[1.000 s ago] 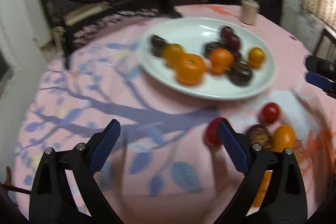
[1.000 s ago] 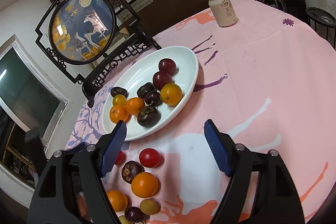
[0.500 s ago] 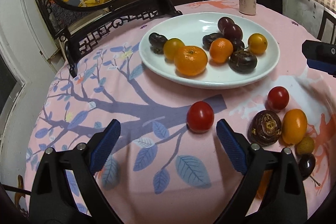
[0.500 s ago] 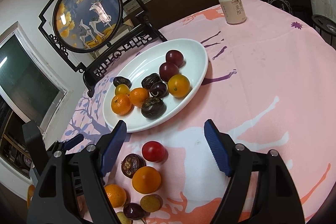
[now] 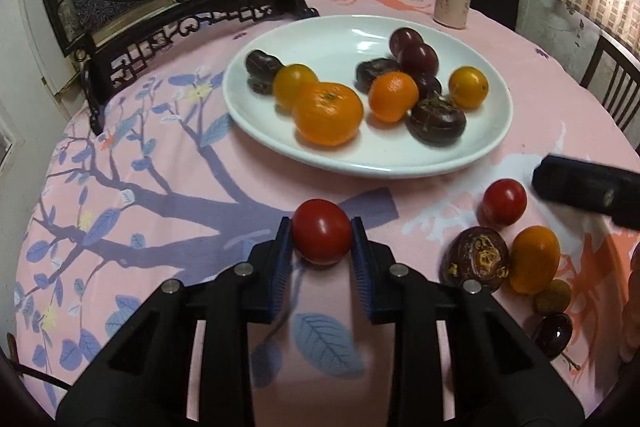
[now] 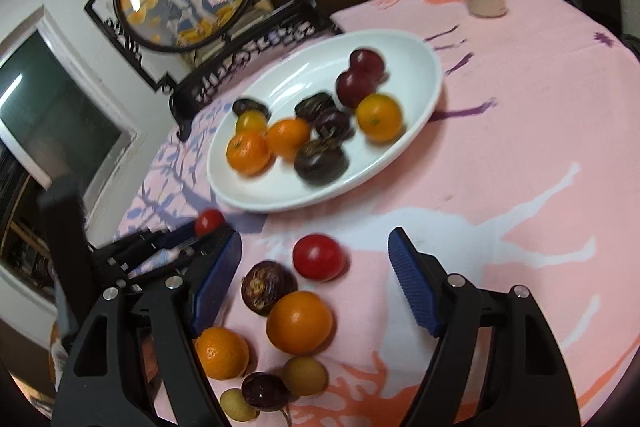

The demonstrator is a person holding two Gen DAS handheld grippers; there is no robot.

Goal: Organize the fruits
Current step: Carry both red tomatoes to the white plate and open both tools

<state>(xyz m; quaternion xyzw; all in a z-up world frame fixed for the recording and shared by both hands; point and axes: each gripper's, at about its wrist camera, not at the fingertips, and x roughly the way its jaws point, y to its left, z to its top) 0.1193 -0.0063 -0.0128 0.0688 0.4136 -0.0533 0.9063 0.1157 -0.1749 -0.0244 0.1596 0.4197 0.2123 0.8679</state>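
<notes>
**Red tomato pinched at its middle, plate just ahead**

Blue-padded left gripper [image 5: 322, 241] clenched on a tomato [image 5: 322, 230], one pad on each flank, about at the widest girth. Sits on or barely above the pink cloth [image 5: 160, 163], just short of the white plate [image 5: 360, 167]; cannot tell whether lifted clear.

Looks small, light, smooth-skinned and glossy. Probably slippery and soft under the skin, so only enough squeeze to stop rolling; more risks splitting or popping it forward out of the pads. Grip across the middle seems the right spot, since a hold nearer either end would likely squirt it out.

Right gripper [image 6: 316, 267] spread wide, empty, hovering over a second tomato [image 6: 318, 257] that lies between its pads without touching either. Same handling likely there: centre it, close gently across the belly.

Beside that one, loose on the cloth: a wrinkled dark fruit [image 6: 268, 287], an orange [image 6: 300, 323], another orange [image 6: 222, 353], and small brownish and dark pieces near the bottom edge. Oranges look firmer and heavier, tolerating a stronger clamp; the wrinkled fruit looks brittle-shelled.

Plate already holding oranges, plums and dark fruits, with bare space at the near rim for setting down. Can [image 5: 452, 7] standing well beyond the plate.
</notes>
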